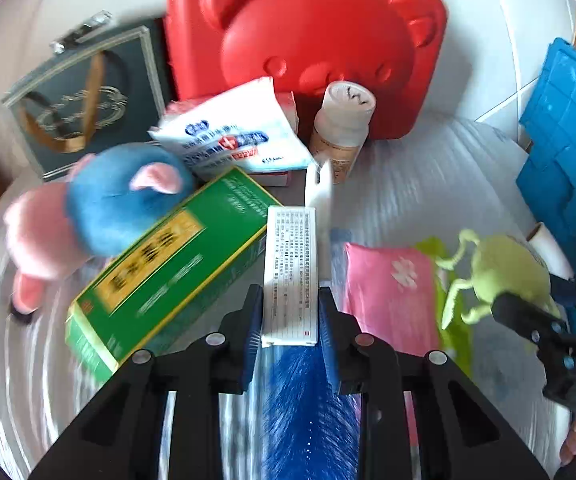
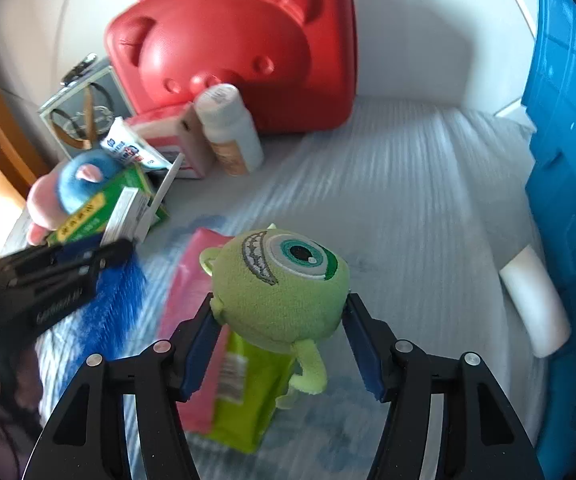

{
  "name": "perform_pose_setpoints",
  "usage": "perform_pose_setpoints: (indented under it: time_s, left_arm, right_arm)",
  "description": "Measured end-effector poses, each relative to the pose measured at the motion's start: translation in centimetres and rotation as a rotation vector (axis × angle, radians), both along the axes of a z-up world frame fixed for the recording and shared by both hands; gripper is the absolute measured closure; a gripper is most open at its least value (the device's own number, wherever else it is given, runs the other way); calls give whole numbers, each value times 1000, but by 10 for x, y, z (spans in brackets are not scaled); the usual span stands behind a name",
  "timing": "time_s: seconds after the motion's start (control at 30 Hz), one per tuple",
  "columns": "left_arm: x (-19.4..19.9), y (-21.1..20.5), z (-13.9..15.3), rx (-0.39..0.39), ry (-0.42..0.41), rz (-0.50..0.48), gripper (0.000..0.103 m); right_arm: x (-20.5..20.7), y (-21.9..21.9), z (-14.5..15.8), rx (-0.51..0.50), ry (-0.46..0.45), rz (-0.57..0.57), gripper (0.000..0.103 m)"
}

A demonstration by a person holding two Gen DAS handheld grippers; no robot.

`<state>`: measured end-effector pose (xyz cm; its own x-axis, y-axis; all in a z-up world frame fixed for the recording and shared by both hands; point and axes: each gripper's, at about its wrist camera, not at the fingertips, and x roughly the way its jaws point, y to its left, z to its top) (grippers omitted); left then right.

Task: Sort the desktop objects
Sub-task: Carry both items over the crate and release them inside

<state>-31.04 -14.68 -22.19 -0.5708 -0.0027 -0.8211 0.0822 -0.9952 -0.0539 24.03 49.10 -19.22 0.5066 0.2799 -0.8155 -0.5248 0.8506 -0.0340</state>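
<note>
1. Left wrist view: the left claw (image 1: 290,320) is clamping a slim white box (image 1: 290,276) between its blue pads; the box is carrying rows of fine printed text, too small to read.
2. Just left of that claw a green box (image 1: 168,268) with a yellow label panel is lying tilted, its characters blurred. A blue and pink plush (image 1: 100,208) is resting on its far end.
3. Ahead of the claw a white packet (image 1: 232,132) with blue and red print is leaning beside a white bottle (image 1: 344,128), both in front of a red bear-faced case (image 1: 308,40). A dark gift bag (image 1: 84,100) with a gold emblem is standing to the far left.
4. To the claw's right a pink packet (image 1: 392,292) is lying on the ribbed white tabletop (image 1: 428,184).
5. Right wrist view: the right claw (image 2: 280,336) is gripping a green one-eyed plush (image 2: 284,280) by its sides, with a green packet (image 2: 244,400) lying beneath it.
6. The other claw, at the left, is showing blurred lettering on its body.
7. To the right a white roll (image 2: 536,304) is lying against a blue crate (image 2: 568,160); a white wall (image 2: 428,40) is rising behind the tabletop.
</note>
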Motion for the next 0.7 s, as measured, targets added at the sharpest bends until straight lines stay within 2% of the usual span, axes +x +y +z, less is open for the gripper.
perform_pose_setpoints:
  time_s: [0.13, 0.27, 0.37, 0.53, 0.7]
  left_arm:
    - [39, 2, 15, 21, 8, 12, 77]
    - [53, -5, 28, 41, 42, 27, 77]
    - [68, -5, 49, 36, 84, 32, 77]
    - [94, 5, 100, 20, 184, 23, 77]
    - [122, 27, 153, -2, 303, -20, 77]
  right_arm:
    - [-23, 3, 18, 6, -19, 19, 42]
    - [-48, 2, 33, 18, -37, 38, 42]
    - [-63, 3, 46, 26, -56, 49, 42]
    - [-89, 4, 80, 53, -123, 64, 42]
    - [-122, -6, 133, 87, -240, 55, 42]
